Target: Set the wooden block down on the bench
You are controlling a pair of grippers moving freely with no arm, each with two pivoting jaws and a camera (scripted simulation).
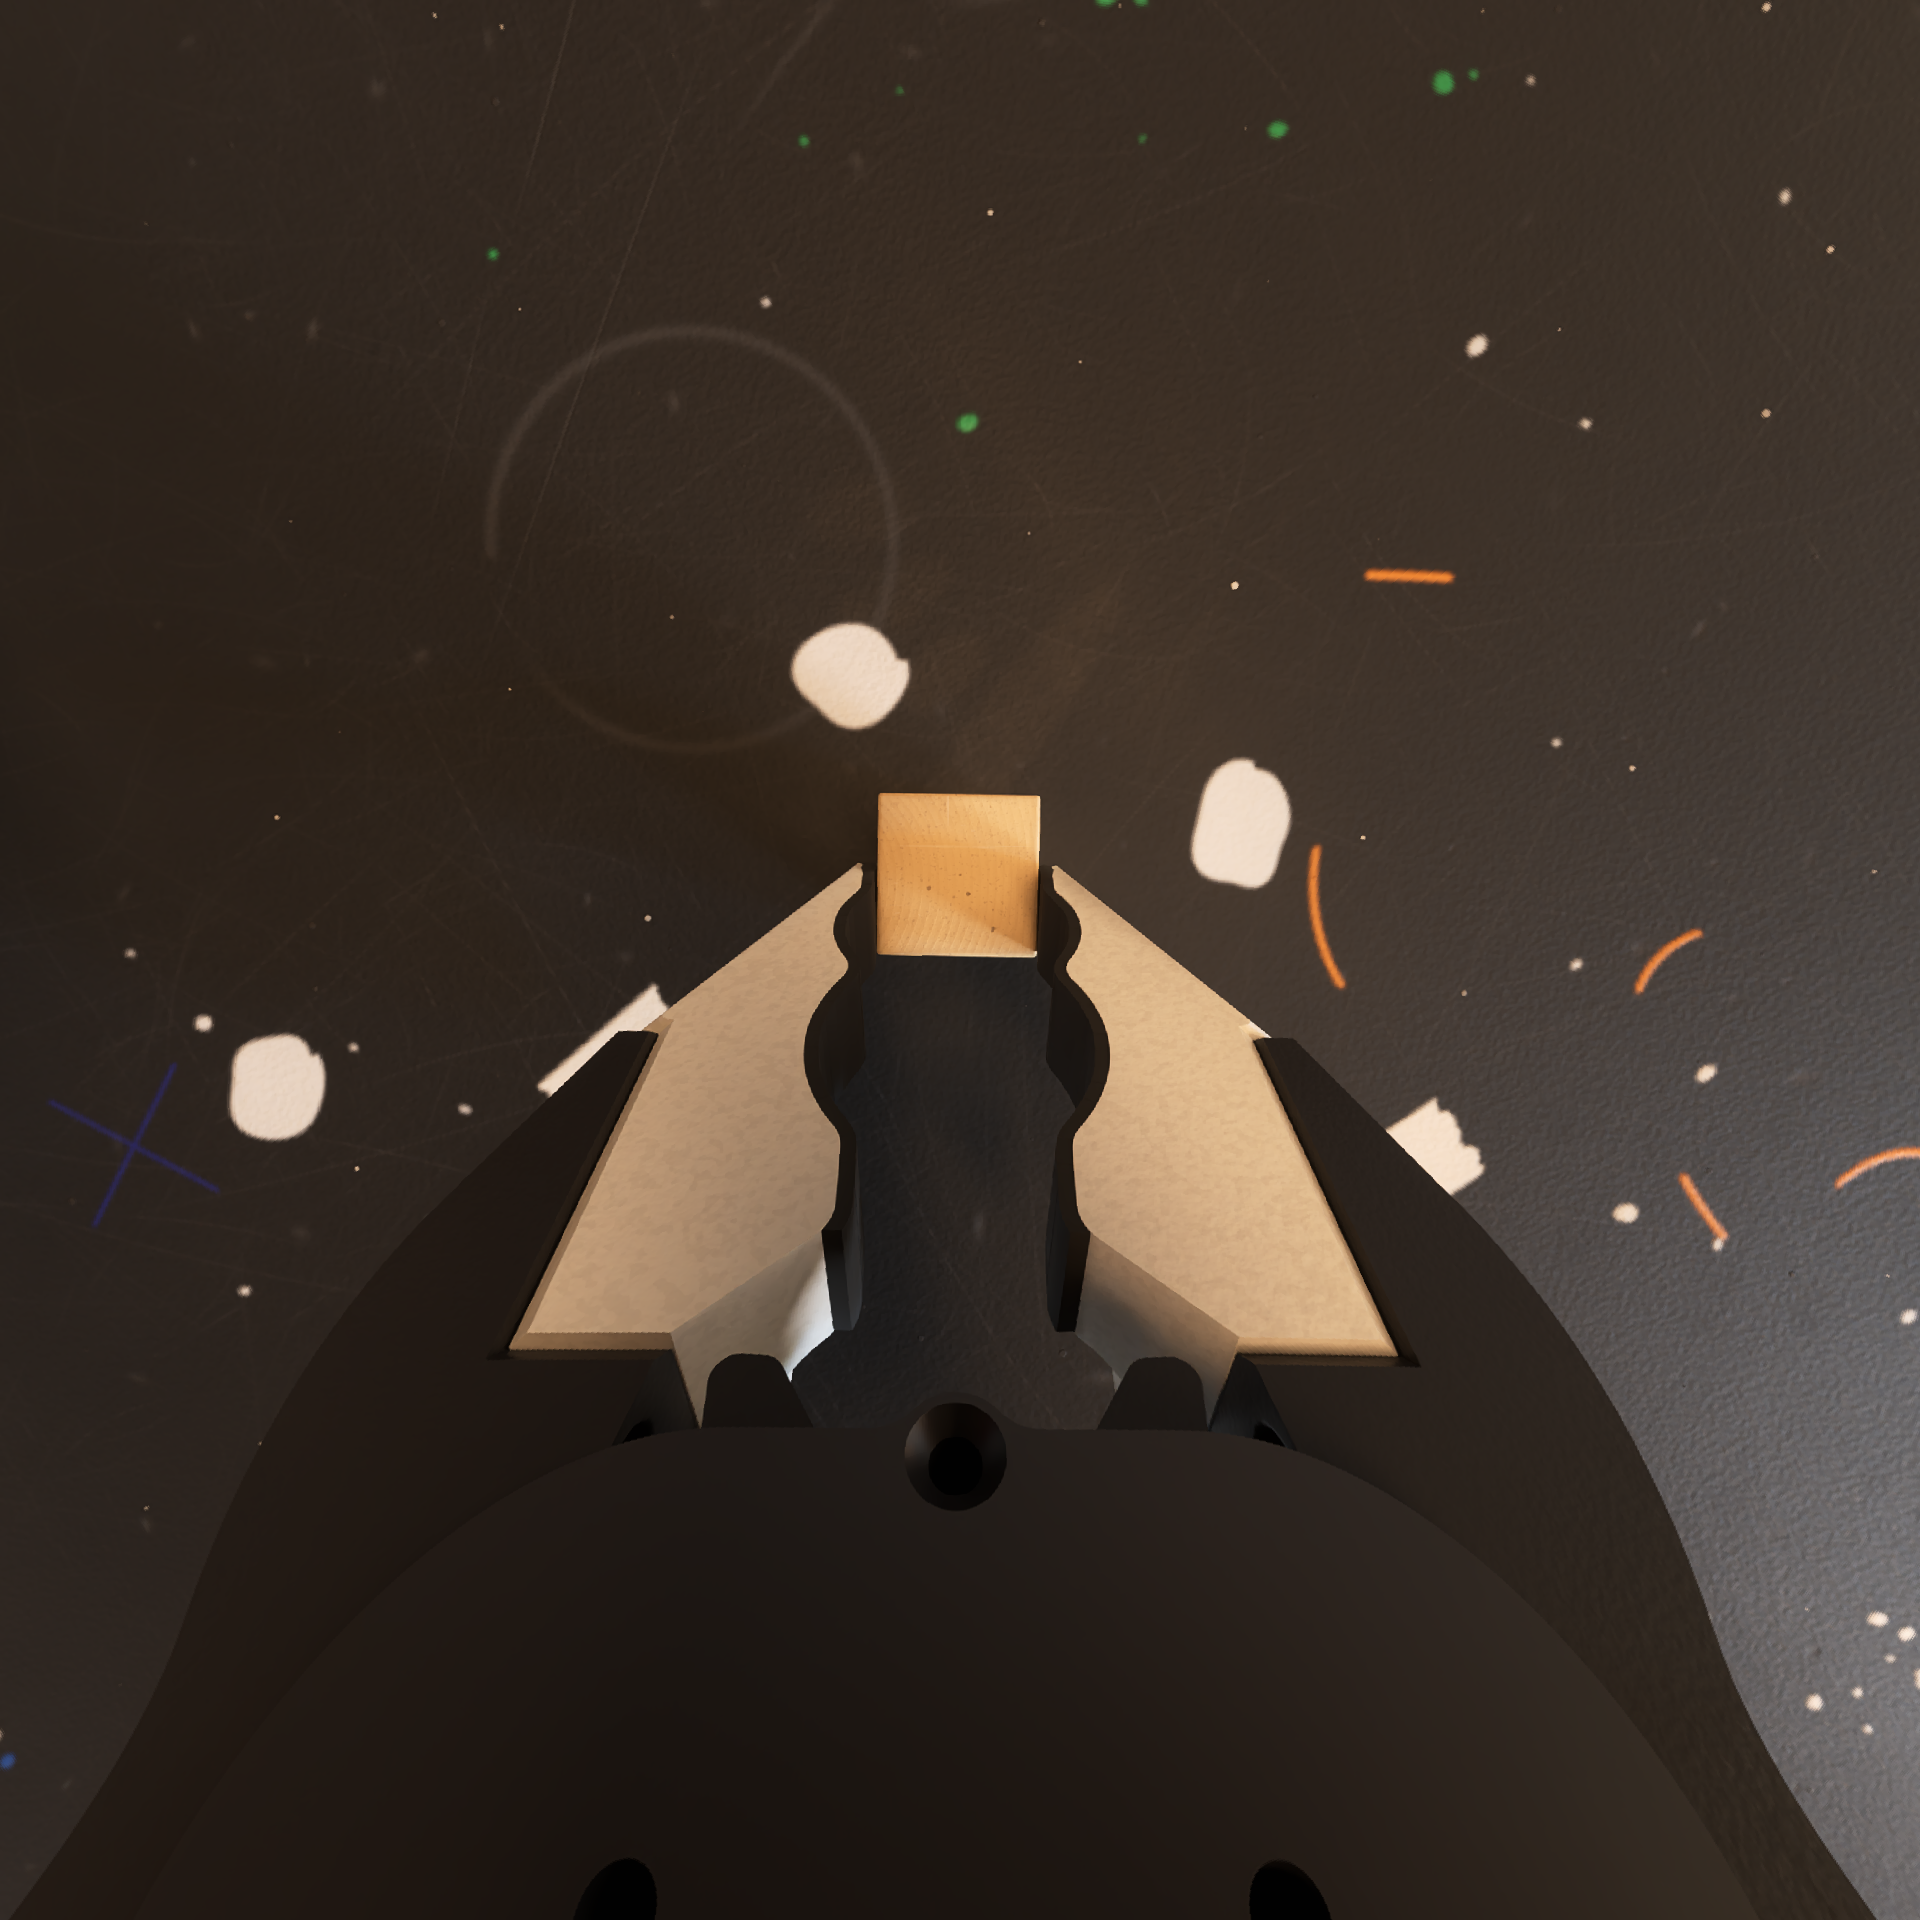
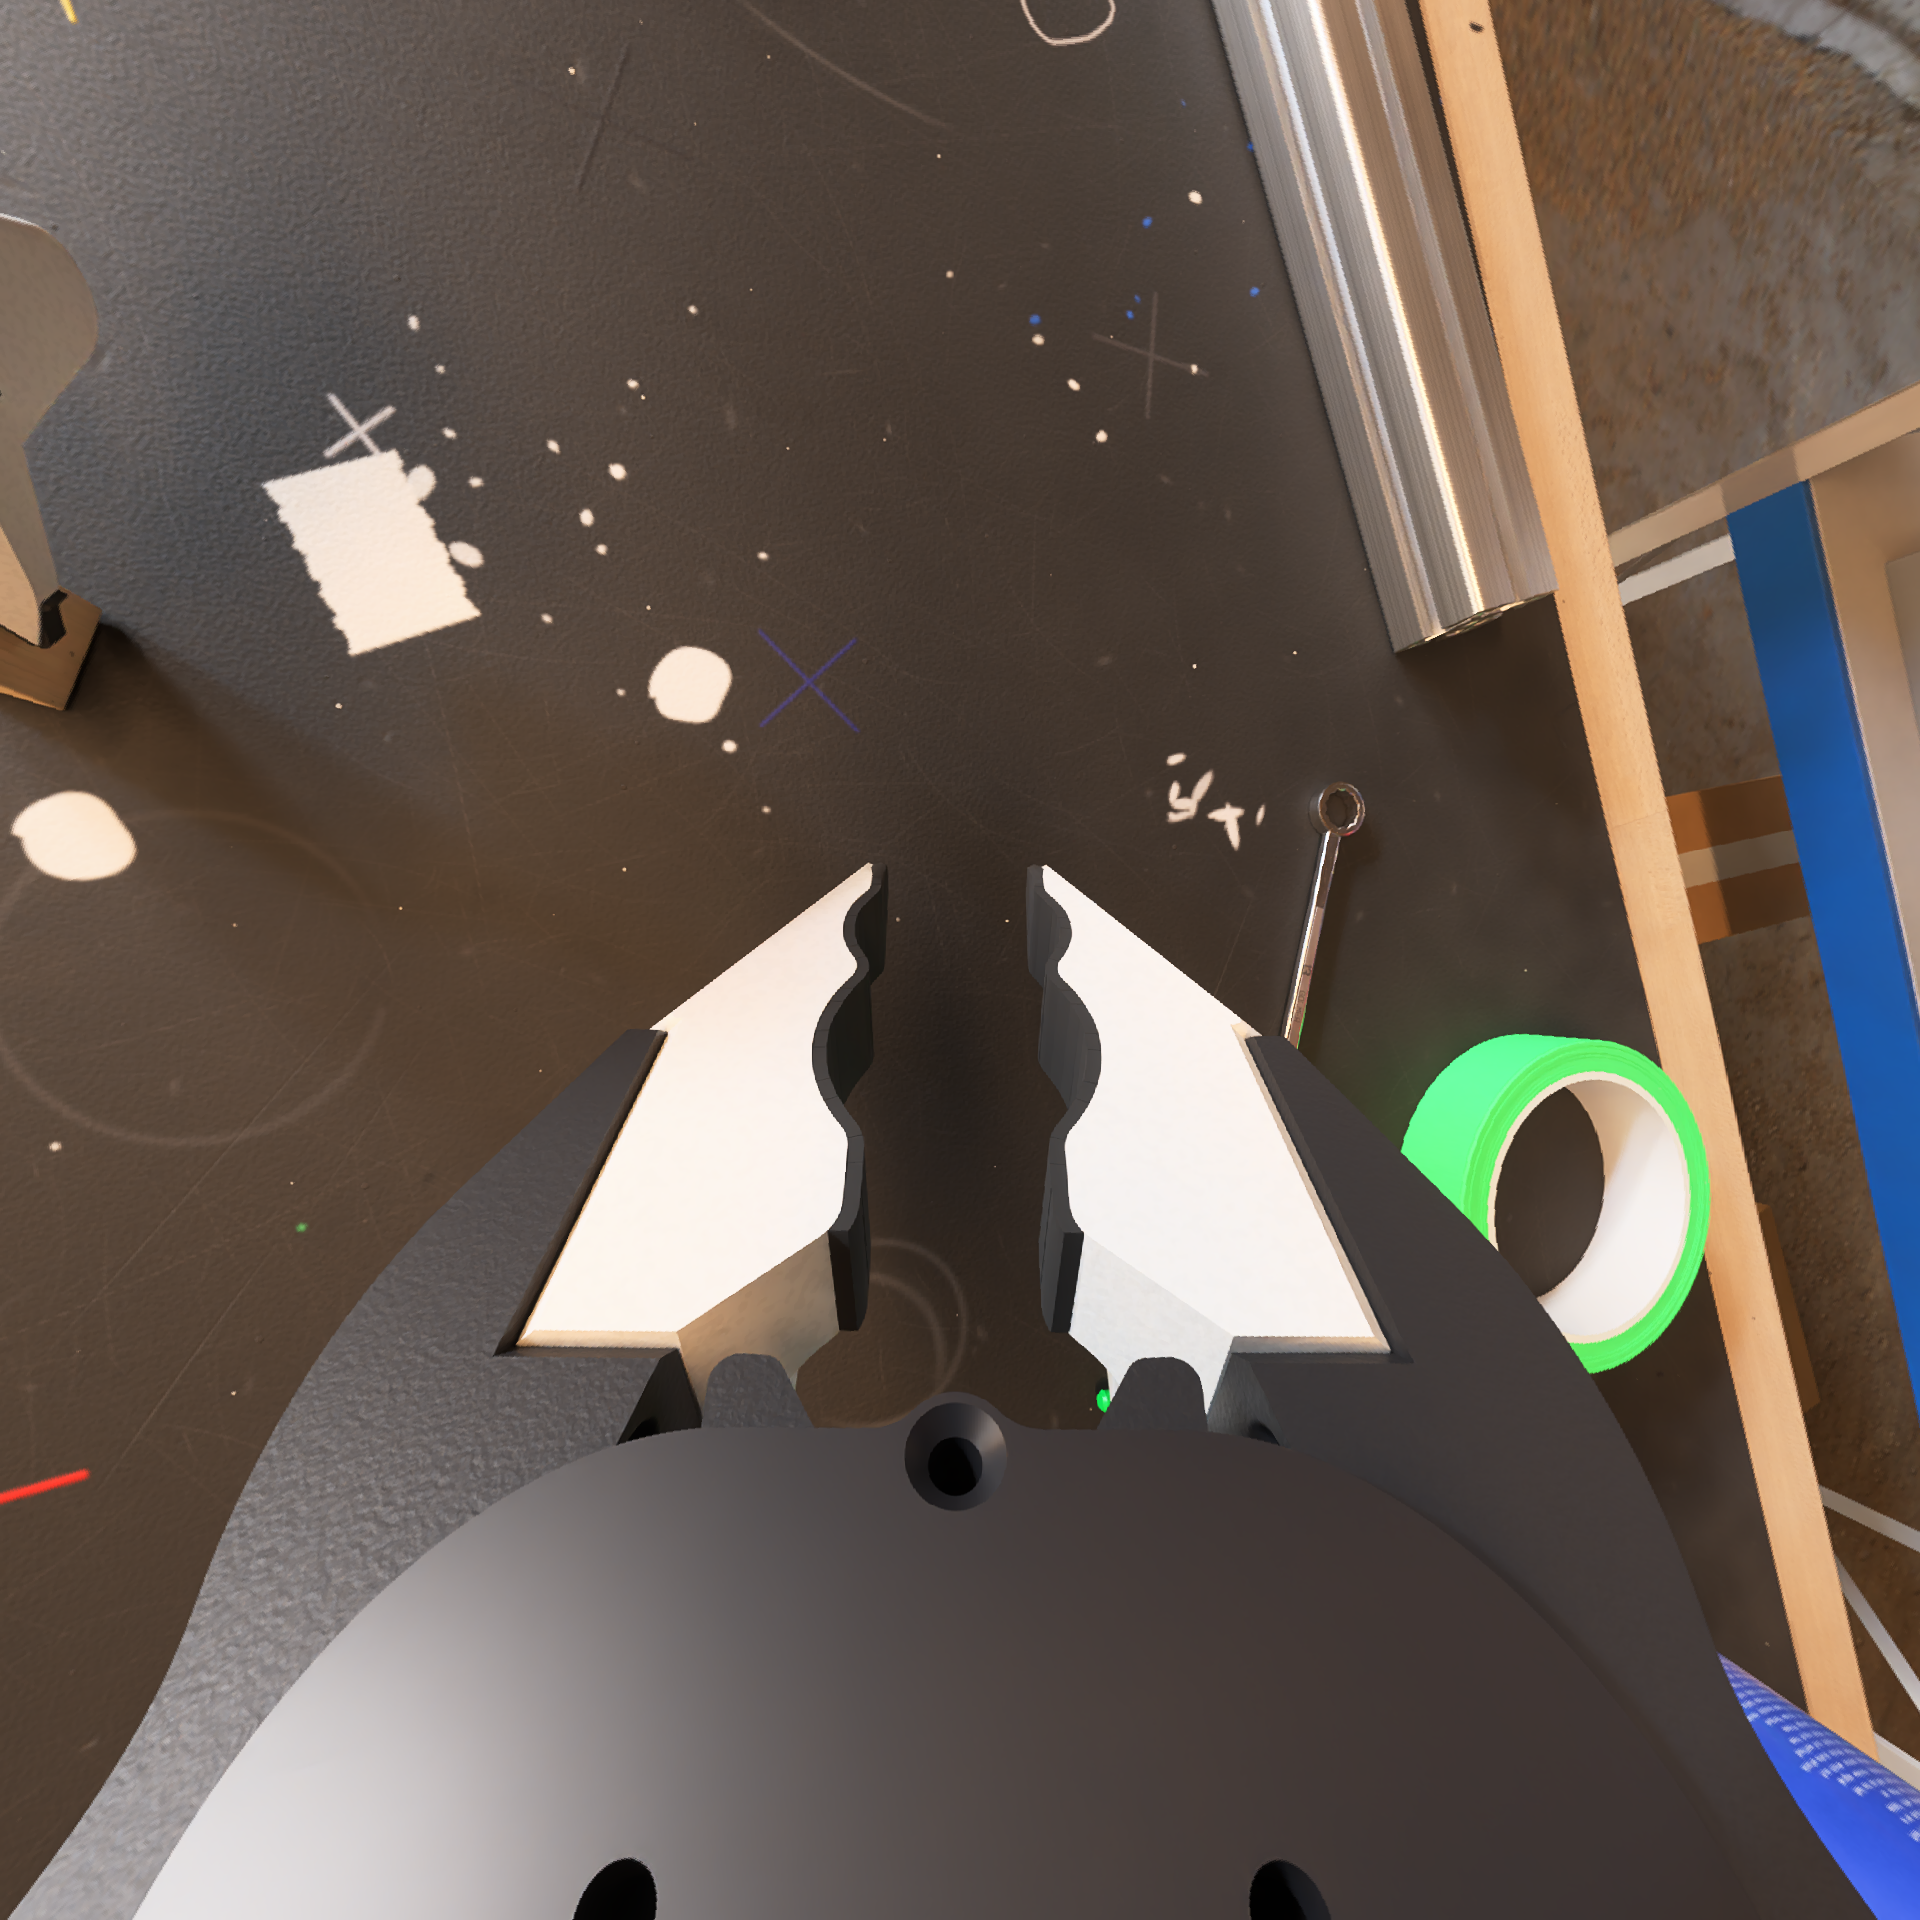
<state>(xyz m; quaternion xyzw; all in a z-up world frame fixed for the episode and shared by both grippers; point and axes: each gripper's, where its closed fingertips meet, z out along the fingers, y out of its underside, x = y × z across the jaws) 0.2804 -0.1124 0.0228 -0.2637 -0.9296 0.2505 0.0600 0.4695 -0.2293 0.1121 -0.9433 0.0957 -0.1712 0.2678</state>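
Block (image 1: pixel 957 873), small, stiff and likely light, sits pinched between the tips of your left gripper (image 1: pixel 957 909) at centre frame, held by its two side faces with the far half sticking out; smooth wood on so short a bite could slip, so lower it level. Bench (image 1: pixel 1247 364) under it is bare but for paint marks, while your right gripper (image 2: pixel 957 894) hangs spread and empty, with the wrench (image 2: pixel 1317 914), tape (image 2: pixel 1475 1127), metal bar (image 2: pixel 1382 343) and bench edge crowding right of frame.
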